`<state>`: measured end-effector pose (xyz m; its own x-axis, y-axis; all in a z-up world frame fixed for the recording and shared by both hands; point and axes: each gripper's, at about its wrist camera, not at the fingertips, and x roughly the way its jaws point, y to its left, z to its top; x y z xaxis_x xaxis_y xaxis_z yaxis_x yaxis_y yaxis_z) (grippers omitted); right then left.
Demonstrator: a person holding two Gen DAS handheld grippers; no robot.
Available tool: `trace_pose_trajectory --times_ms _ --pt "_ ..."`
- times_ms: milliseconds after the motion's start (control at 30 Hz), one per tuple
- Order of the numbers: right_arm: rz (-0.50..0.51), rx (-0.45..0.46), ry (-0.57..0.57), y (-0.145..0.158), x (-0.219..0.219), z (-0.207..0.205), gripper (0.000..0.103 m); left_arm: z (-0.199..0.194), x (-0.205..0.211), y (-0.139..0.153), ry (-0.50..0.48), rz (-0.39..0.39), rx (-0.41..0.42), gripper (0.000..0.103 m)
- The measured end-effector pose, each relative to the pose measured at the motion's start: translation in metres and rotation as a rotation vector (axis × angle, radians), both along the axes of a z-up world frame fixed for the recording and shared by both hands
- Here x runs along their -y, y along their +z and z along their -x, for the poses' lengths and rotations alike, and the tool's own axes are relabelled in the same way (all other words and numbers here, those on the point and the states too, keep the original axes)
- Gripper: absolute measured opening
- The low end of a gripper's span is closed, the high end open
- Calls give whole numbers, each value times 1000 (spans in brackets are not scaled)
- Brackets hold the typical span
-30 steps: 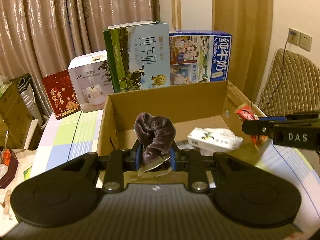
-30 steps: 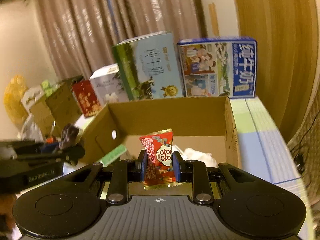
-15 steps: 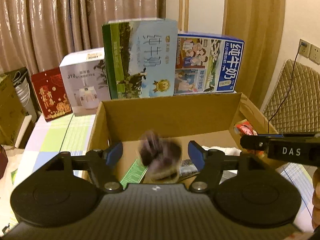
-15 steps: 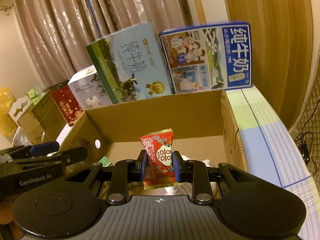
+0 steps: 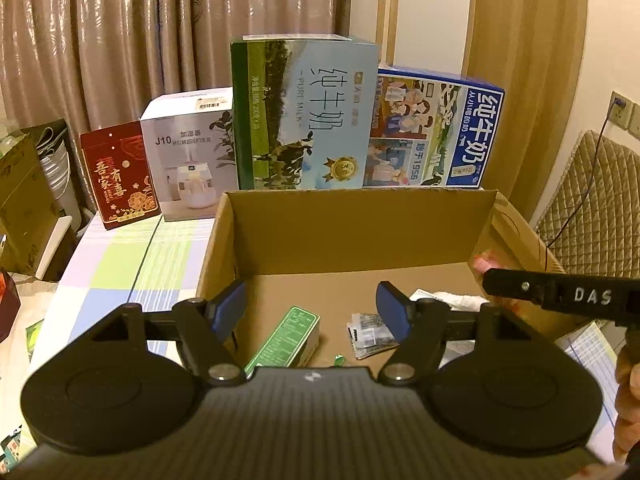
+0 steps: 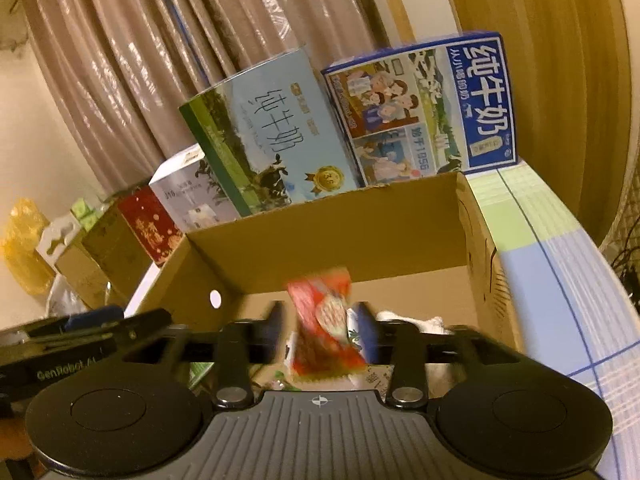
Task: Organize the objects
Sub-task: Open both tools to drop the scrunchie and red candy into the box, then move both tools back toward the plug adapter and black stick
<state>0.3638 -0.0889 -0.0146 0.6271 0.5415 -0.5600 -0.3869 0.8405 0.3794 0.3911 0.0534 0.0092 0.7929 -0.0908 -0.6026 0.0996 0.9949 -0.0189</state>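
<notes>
An open cardboard box (image 5: 352,236) stands on the checked table; it also shows in the right wrist view (image 6: 332,248). My left gripper (image 5: 312,312) is open and empty over the box's near edge. Below it lie a green packet (image 5: 286,340), a grey sachet (image 5: 370,334) and a white pack (image 5: 448,300). My right gripper (image 6: 324,328) has its jaws spread, and a blurred red snack packet (image 6: 324,328) drops between them above the box. The right gripper's arm (image 5: 560,294) shows at the right of the left wrist view. The dark scrunchie is not visible.
Behind the box stand a green-and-blue milk carton (image 5: 304,116), a blue milk carton (image 5: 436,132), a white humidifier box (image 5: 188,156) and a red box (image 5: 118,180). A quilted chair (image 5: 592,200) is at the right. Cardboard boxes (image 6: 100,252) crowd the left.
My left gripper opened and let the dark scrunchie fall into the box. My right gripper, shut on the red packet until half a second ago, has opened and the packet is falling.
</notes>
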Motion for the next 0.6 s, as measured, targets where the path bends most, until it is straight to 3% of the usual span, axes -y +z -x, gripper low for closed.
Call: trace_pose_trajectory --times_ms 133,600 --pt "-29 4 -28 3 5 -1 57 0 -3 -2 -1 -5 -10 74" --pt "39 36 -15 3 0 5 61 6 -7 -4 -3 -18 -17 78"
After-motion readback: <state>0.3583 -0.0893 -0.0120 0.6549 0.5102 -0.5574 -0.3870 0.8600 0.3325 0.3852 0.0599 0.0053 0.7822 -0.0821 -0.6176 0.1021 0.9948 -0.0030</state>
